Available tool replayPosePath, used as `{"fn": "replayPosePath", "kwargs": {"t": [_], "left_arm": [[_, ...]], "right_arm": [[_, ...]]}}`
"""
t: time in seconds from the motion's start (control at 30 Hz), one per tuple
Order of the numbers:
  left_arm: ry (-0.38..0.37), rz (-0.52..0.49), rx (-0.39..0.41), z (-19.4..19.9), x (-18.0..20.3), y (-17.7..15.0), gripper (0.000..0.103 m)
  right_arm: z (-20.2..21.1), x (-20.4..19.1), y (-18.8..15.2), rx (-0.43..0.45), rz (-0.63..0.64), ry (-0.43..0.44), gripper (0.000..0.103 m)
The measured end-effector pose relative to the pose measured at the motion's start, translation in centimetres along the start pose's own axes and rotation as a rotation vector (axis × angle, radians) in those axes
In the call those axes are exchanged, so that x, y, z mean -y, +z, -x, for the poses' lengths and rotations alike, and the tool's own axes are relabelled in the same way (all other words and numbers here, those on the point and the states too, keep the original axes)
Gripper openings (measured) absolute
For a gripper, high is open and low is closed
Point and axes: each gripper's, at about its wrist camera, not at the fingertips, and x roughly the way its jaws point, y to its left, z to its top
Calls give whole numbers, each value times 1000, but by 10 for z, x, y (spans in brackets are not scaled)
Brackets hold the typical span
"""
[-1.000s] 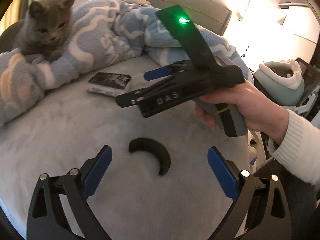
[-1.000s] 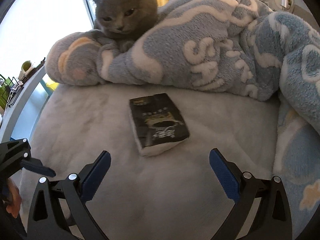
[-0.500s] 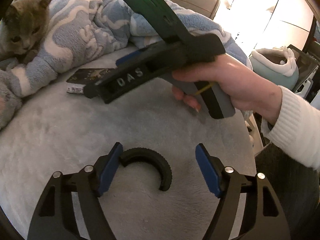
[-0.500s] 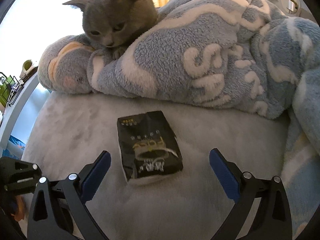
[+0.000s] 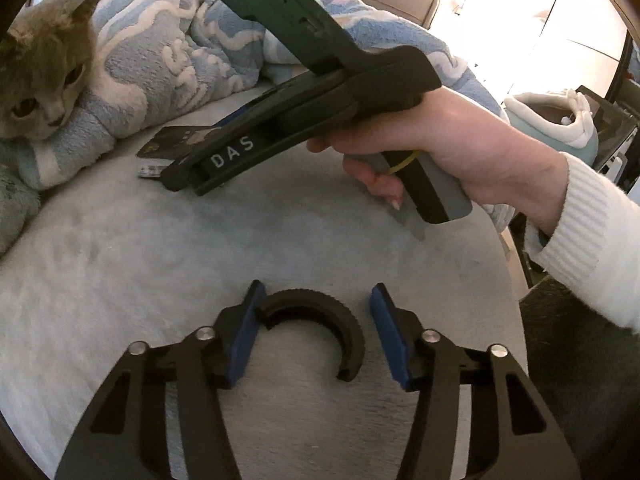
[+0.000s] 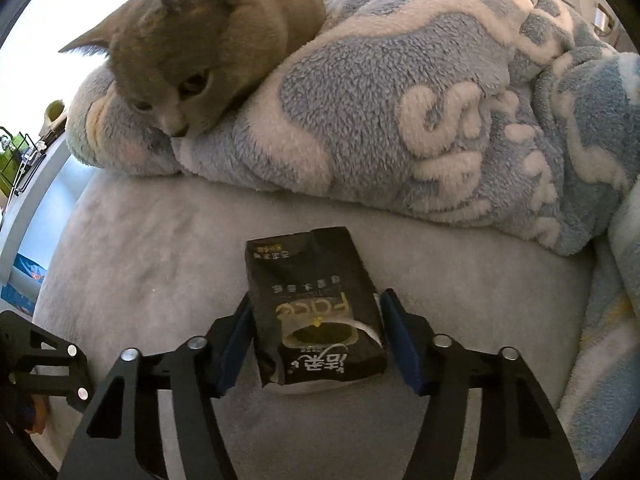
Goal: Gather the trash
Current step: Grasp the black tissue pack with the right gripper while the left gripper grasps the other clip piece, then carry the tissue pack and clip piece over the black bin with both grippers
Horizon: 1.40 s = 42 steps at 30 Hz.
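A black curved plastic piece (image 5: 316, 322) lies on the grey bed cover between the fingers of my left gripper (image 5: 316, 340). The left pad touches its end; the right pad stands apart. The jaws are half closed. A black tissue packet (image 6: 314, 308) lies on the cover between the fingers of my right gripper (image 6: 316, 344). Both blue pads are at its sides, narrowed to its width; contact is unclear. The packet also shows in the left wrist view (image 5: 172, 146), partly hidden by the right gripper's body (image 5: 304, 92).
A grey cat (image 6: 200, 40) lies on a blue and white fleece blanket (image 6: 420, 120) just behind the packet, looking down at it; it also shows in the left wrist view (image 5: 44, 68). A pale green slipper (image 5: 552, 116) sits off the bed at the right.
Both grippers moved forward and down over their objects and narrowed their jaws. The cat leaned its head closer to the packet.
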Motion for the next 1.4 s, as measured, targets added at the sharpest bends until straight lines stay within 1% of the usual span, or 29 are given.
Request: {"fn": "replayPosePath", "kwargs": {"t": [0.03, 0.13, 0.2, 0.23, 0.43, 0.67, 0.77, 0.93, 1.1, 1.23, 1.4], "left_arm": [[9, 1, 2, 1, -1, 0, 47], [24, 0, 8, 4, -1, 0, 46], [37, -10, 11, 6, 2, 0, 45], [42, -13, 12, 7, 2, -1, 45], [83, -14, 26, 16, 10, -4, 44], [131, -1, 41, 32, 21, -11, 44], [167, 4, 50, 39, 27, -14, 45], [241, 56, 77, 56, 24, -20, 45], [287, 126, 98, 72, 23, -27, 45], [318, 174, 80, 77, 23, -37, 45], [348, 204, 63, 85, 28, -54, 45]], "right_arm": [[4, -5, 0, 2, -1, -3, 58], [7, -9, -1, 8, -14, -1, 56], [8, -3, -2, 13, -24, 4, 56], [15, 6, 1, 16, -28, 5, 56], [33, 7, -1, 34, -40, -2, 56], [57, -12, -6, 66, -43, 4, 56], [62, -18, -9, 73, -42, -6, 56], [76, -35, -17, 85, -39, -16, 56], [79, -32, -18, 100, -29, -12, 56], [78, -35, -19, 97, -19, -7, 56], [83, -49, -27, 98, -7, -1, 56]]}}
